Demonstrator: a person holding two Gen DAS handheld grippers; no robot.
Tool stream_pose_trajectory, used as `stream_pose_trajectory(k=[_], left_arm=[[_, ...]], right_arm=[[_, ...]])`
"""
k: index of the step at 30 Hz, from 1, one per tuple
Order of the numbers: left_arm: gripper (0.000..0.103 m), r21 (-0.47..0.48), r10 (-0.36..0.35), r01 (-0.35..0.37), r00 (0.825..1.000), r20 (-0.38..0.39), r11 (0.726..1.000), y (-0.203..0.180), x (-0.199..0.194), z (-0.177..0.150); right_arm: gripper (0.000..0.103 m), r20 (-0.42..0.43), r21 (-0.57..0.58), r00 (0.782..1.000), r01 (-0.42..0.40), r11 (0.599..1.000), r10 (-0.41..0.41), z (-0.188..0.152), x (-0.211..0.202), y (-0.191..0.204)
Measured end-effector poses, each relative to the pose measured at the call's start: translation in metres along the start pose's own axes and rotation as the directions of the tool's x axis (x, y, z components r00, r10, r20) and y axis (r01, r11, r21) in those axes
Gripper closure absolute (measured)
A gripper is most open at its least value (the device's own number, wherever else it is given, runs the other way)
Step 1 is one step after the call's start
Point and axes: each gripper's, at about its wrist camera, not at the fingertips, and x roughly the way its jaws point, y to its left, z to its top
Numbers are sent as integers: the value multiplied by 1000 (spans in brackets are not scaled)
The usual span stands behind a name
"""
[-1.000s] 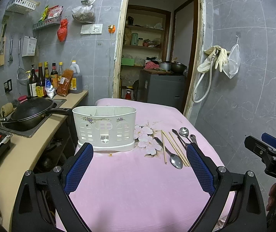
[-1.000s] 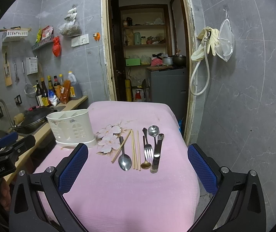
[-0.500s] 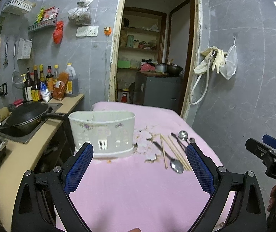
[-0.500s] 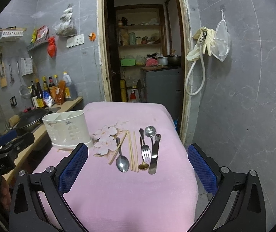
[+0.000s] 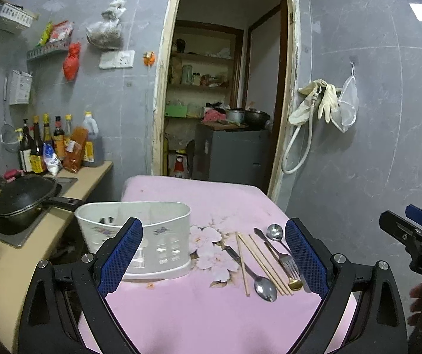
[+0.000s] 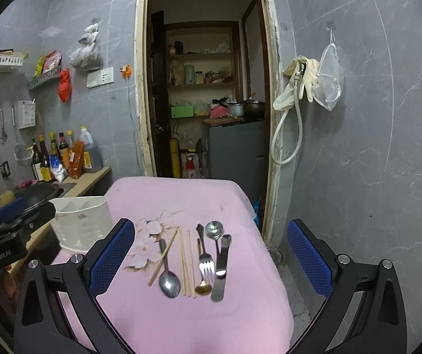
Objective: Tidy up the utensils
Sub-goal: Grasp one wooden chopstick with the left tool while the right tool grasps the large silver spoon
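A white plastic utensil holder (image 5: 155, 236) stands on the pink tablecloth (image 5: 199, 318), at the left of the table; it also shows in the right wrist view (image 6: 81, 221). To its right lie chopsticks (image 6: 187, 262), a steel spoon (image 6: 169, 281), a fork (image 6: 206, 265), a gold spoon (image 6: 203, 288), a knife (image 6: 220, 268) and a round ladle spoon (image 6: 214, 230). My left gripper (image 5: 212, 236) hangs open above the near table, empty. My right gripper (image 6: 211, 236) is open over the utensil row, holding nothing.
A counter (image 5: 93, 174) at the left carries a black wok (image 5: 25, 197) and several bottles (image 5: 48, 144). Behind the table is an open doorway (image 5: 222, 112). A grey tiled wall with a hose and gloves (image 5: 320, 103) runs close along the table's right side.
Both views have tipped upward a little, so the table and utensils sit lower in frame. Nothing on the table has moved, and both grippers stay open.
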Motion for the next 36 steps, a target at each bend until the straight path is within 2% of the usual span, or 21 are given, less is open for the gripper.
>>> stream_pose_trajectory(k=[6, 11, 17, 20, 22, 23, 25, 34, 36], left_arm=[[8, -10, -11, 10, 995, -97, 1000, -7, 64, 3], [9, 2, 7, -6, 985, -173, 1000, -15, 120, 1], [9, 30, 8, 1, 952, -307, 1000, -21, 184, -19], [14, 47, 1, 18, 927, -376, 999, -20, 211, -28], [30, 61, -7, 36, 910, -415, 997, -20, 226, -34], [33, 72, -9, 46, 897, -442, 996, -20, 234, -38], [46, 76, -15, 59, 874, -485, 995, -19, 248, -45], [83, 51, -52, 108, 778, -626, 993, -17, 293, -61], [85, 46, -60, 118, 759, -649, 992, -16, 298, -62]], right_arm=[[0, -85, 7, 996, -13, 1000, 13, 1, 59, -24], [0, -187, 25, 982, -12, 1000, 17, -6, 117, -47], [0, -303, 58, 950, -57, 997, 72, -17, 176, -67], [7, -340, 78, 934, -85, 993, 107, -20, 202, -74], [12, -364, 88, 923, -101, 991, 126, -21, 216, -76], [16, -373, 91, 918, -109, 990, 135, -22, 222, -77], [18, -390, 94, 908, -125, 988, 152, -22, 233, -78], [35, -454, 98, 863, -199, 975, 222, -29, 267, -72], [41, -465, 98, 854, -213, 972, 234, -30, 272, -69]])
